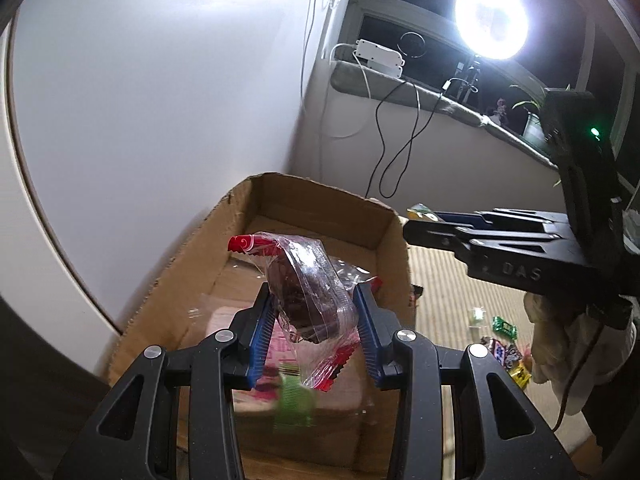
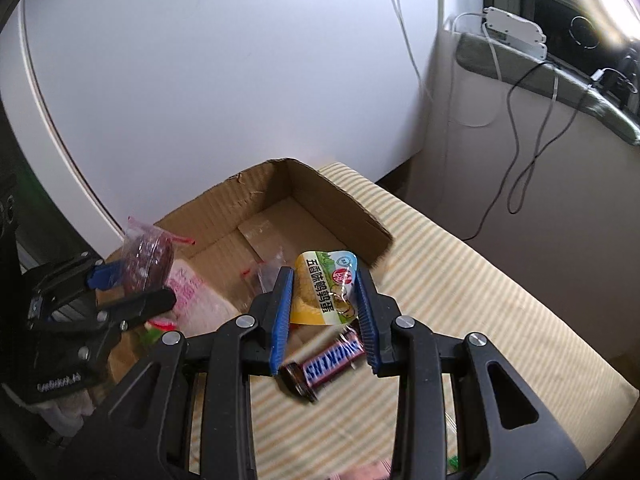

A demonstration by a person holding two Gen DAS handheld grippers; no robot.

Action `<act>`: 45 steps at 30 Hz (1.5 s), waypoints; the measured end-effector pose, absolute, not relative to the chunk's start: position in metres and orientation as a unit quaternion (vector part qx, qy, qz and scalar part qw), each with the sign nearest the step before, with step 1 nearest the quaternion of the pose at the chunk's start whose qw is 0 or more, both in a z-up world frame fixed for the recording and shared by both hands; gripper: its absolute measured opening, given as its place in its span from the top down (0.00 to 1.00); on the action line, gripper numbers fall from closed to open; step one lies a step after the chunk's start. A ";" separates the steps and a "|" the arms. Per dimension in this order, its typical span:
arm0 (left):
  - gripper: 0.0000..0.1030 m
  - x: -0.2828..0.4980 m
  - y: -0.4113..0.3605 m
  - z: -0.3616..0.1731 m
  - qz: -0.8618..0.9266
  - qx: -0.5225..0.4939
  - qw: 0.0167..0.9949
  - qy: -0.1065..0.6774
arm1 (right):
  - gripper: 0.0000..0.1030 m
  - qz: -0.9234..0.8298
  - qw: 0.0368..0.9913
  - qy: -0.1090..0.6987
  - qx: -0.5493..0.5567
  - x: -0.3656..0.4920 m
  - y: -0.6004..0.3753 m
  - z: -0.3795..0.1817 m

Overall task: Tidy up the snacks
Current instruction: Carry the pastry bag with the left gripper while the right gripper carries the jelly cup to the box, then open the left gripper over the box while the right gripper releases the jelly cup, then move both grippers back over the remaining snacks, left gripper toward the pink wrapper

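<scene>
Left gripper (image 1: pixel 316 316) clamped narrowly on a clear red-edged packet with a dark snack (image 1: pixel 304 292), above the cardboard box (image 1: pixel 320 204). Right gripper (image 2: pixel 324 308) pinching a yellow quail-egg pouch (image 2: pixel 326 290) at the box's edge, over a Snickers bar (image 2: pixel 324 362). Box contents blurred.

Ring light (image 1: pixel 491 20), windowsill (image 1: pixel 400 88), cables (image 1: pixel 400 136)

Left hand-held gripper (image 1: pixel 314 316) and right hand-held gripper (image 2: pixel 325 316) both angle downward, jaws clamped.
</scene>
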State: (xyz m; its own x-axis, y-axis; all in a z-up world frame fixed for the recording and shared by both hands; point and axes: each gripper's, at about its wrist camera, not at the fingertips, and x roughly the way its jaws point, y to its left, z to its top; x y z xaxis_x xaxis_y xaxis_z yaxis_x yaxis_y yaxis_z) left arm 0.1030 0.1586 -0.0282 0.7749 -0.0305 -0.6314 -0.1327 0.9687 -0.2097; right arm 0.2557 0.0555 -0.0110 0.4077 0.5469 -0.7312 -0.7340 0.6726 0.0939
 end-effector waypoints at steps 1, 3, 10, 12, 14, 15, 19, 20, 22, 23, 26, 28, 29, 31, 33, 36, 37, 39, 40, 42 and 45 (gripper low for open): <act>0.63 0.104 0.160 -0.029 0.028 -0.121 0.934 0.336 | 0.69 0.387 0.828 0.386 -0.121 0.258 0.059 -0.013; 0.63 0.104 0.161 -0.030 0.027 -0.121 0.933 0.337 | 0.69 0.388 0.825 0.392 -0.121 0.263 0.067 -0.018; 0.63 0.107 0.163 -0.031 0.030 -0.116 0.933 0.340 | 0.68 0.395 0.816 0.405 -0.117 0.272 0.082 -0.030; 0.63 0.107 0.164 -0.032 0.031 -0.116 0.932 0.341 | 0.67 0.396 0.815 0.407 -0.119 0.272 0.085 -0.033; 0.62 0.107 0.163 -0.032 0.032 -0.114 0.932 0.342 | 0.66 0.396 0.814 0.407 -0.121 0.272 0.087 -0.035; 0.62 0.107 0.163 -0.032 0.033 -0.114 0.932 0.342 | 0.65 0.397 0.815 0.405 -0.121 0.272 0.088 -0.035; 0.61 0.106 0.163 -0.032 0.036 -0.112 0.933 0.341 | 0.56 0.396 0.818 0.400 -0.124 0.271 0.089 -0.033; 0.61 0.106 0.163 -0.032 0.036 -0.111 0.933 0.342 | 0.54 0.395 0.818 0.399 -0.123 0.271 0.089 -0.033; 0.55 0.105 0.163 -0.031 0.037 -0.109 0.933 0.341 | 0.42 0.392 0.822 0.396 -0.121 0.270 0.087 -0.030; 0.54 0.103 0.163 -0.030 0.039 -0.109 0.934 0.339 | 0.38 0.390 0.825 0.392 -0.119 0.270 0.085 -0.028; 0.54 0.100 0.163 -0.028 0.039 -0.110 0.934 0.337 | 0.31 0.386 0.830 0.387 -0.114 0.269 0.080 -0.021; 0.54 0.097 0.163 -0.026 0.040 -0.111 0.935 0.334 | 0.26 0.385 0.832 0.383 -0.113 0.266 0.077 -0.017; 0.54 0.096 0.163 -0.025 0.040 -0.112 0.935 0.333 | 0.26 0.383 0.834 0.379 -0.115 0.265 0.074 -0.014; 0.54 0.092 0.161 -0.023 0.040 -0.112 0.936 0.330 | 0.26 0.381 0.836 0.376 -0.116 0.261 0.070 -0.010; 0.54 0.089 0.158 -0.021 0.037 -0.112 0.938 0.327 | 0.26 0.380 0.838 0.374 -0.117 0.256 0.064 -0.005; 0.54 0.082 0.150 -0.017 0.029 -0.109 0.940 0.322 | 0.26 0.379 0.840 0.369 -0.119 0.248 0.053 0.001; 0.54 0.080 0.148 -0.016 0.027 -0.109 0.940 0.321 | 0.26 0.378 0.841 0.368 -0.121 0.245 0.049 0.003; 0.54 0.077 0.141 -0.014 0.020 -0.106 0.942 0.319 | 0.26 0.375 0.843 0.364 -0.123 0.237 0.037 0.008; 0.54 0.075 0.137 -0.014 0.016 -0.106 0.942 0.319 | 0.26 0.373 0.845 0.363 -0.123 0.234 0.032 0.009; 0.54 0.073 0.128 -0.014 0.007 -0.106 0.942 0.318 | 0.26 0.369 0.847 0.362 -0.122 0.229 0.017 0.011; 0.54 0.072 0.115 -0.015 -0.008 -0.103 0.942 0.320 | 0.26 0.358 0.851 0.363 -0.124 0.221 -0.007 0.011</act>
